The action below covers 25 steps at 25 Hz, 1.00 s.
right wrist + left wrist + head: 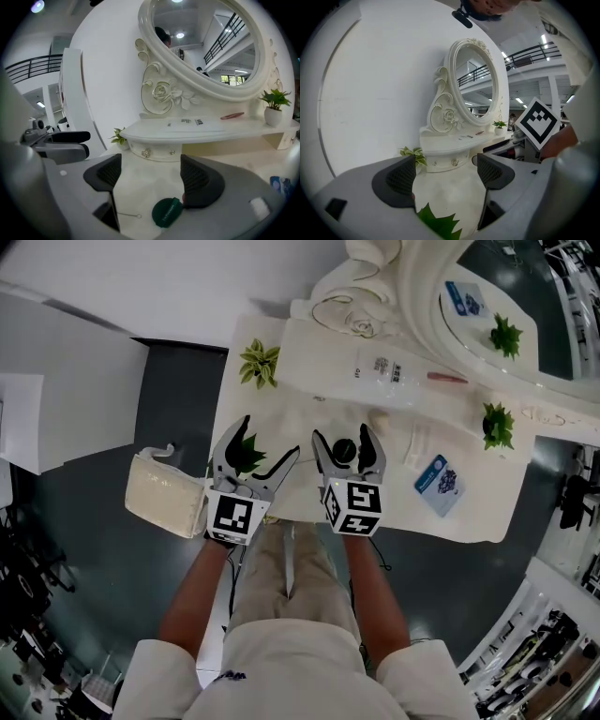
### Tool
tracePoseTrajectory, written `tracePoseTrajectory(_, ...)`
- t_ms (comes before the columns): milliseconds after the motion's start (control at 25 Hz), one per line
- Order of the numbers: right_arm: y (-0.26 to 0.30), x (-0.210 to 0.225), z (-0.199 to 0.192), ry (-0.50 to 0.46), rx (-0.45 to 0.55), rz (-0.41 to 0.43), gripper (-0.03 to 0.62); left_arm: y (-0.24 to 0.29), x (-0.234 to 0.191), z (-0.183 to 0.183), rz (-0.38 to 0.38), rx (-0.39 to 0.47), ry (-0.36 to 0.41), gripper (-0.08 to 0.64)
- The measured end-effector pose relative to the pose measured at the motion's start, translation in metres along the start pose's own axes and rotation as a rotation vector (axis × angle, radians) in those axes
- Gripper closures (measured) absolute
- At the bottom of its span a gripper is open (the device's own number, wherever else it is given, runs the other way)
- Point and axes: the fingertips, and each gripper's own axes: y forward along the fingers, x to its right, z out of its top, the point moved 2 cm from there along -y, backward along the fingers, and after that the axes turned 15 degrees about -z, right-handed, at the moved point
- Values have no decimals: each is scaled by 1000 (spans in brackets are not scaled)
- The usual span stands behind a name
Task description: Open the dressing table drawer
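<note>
Hovering above the cream dressing table top, the left gripper and right gripper gaped wide, gripping nothing, facing the curved white knobbed drawer.

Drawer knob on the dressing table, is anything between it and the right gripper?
Nothing visible blocks it. The right gripper is open, and the drawer knob shows straight ahead across the tabletop. A dark green round disc lies flat just below the jaws, low enough that it probably won't interfere.

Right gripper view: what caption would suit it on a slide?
Open right tongs face the small knobbed drawer of a white carved dressing table, a round dark green disc lying below.
</note>
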Motion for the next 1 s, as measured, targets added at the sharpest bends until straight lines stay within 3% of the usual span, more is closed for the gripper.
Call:
tracePoseTrajectory(280, 27, -3, -3, -14, 3, -5, 221, 13, -6, 1, -16, -3, 36, 164)
tracePoseTrajectory(400, 39, -10, -4, -14, 6, 4, 236, 15, -11, 3, 7, 14, 43, 285)
tracePoseTrajectory(760, 62, -29, -8, -18, -16, 15, 273, 17, -13, -1, 23, 5, 42, 322)
tracePoseTrajectory(1000, 67, -35, -9, -43, -16, 17, 356, 16, -17, -1, 33, 9, 42, 353)
